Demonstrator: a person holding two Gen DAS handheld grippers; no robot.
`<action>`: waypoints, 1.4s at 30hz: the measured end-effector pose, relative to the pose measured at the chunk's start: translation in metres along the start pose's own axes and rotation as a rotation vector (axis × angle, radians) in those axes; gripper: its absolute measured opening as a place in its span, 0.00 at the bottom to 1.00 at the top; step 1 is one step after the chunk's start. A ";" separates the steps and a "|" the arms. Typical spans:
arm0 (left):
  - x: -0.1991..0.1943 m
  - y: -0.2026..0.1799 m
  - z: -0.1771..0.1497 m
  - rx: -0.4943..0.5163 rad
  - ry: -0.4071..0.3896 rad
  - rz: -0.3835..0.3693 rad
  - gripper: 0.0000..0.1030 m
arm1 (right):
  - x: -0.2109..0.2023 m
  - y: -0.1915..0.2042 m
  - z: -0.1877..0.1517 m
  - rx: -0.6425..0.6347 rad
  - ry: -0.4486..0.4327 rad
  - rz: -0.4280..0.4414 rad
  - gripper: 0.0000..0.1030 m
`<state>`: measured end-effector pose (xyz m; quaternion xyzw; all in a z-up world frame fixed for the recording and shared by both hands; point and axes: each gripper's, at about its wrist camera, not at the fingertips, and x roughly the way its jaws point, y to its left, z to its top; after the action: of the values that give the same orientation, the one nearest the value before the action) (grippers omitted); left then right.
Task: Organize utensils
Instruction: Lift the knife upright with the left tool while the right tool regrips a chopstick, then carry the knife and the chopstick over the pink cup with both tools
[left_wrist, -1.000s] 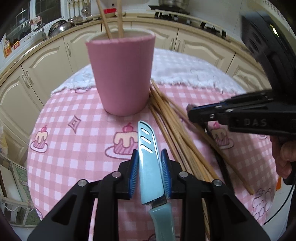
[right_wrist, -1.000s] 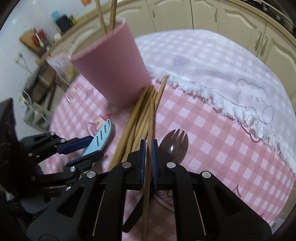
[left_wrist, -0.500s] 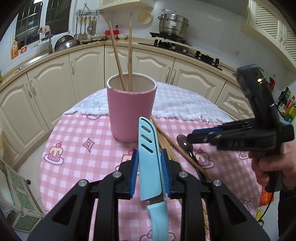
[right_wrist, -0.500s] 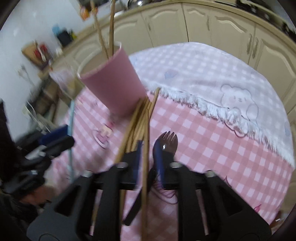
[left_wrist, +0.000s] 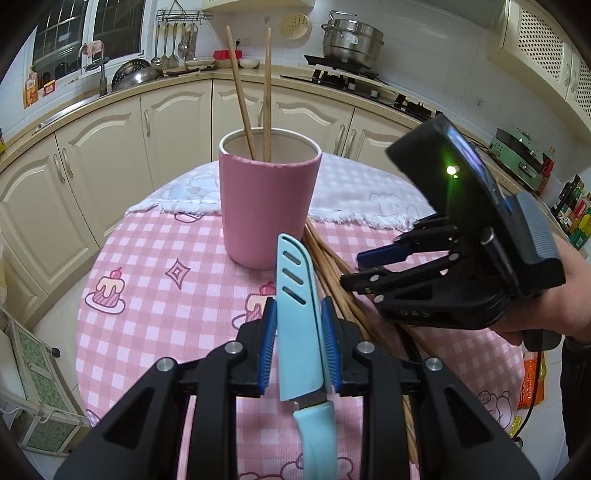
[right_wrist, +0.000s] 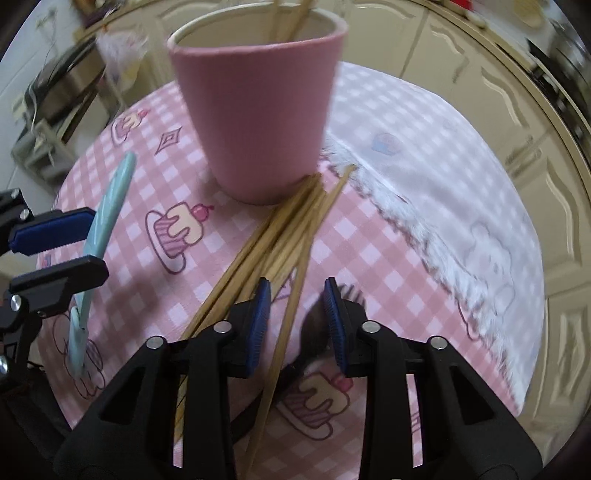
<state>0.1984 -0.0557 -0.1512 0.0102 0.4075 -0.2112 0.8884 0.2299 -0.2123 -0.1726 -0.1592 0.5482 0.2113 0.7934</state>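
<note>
Likely light and stiff, the sheathed knife looked slick plastic, pale blue, best held mid-sheath; left claw clamped it there, raised before the pink cup. Loose chopsticks lay on the worktop; right claw was closing around one, pads not touching

Wrist views, downward, close, sharing cup
</note>
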 end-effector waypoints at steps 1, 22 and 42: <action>0.000 0.000 0.000 -0.002 0.000 0.000 0.23 | 0.001 -0.003 0.001 0.015 0.002 0.028 0.14; -0.003 0.002 0.001 -0.008 -0.006 -0.005 0.23 | 0.002 -0.026 -0.008 0.156 -0.043 0.110 0.06; -0.066 0.001 0.046 0.001 -0.223 -0.015 0.22 | -0.121 -0.072 -0.050 0.464 -0.587 0.280 0.06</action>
<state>0.1930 -0.0392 -0.0725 -0.0160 0.3061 -0.2178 0.9266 0.1893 -0.3182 -0.0756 0.1676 0.3479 0.2242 0.8948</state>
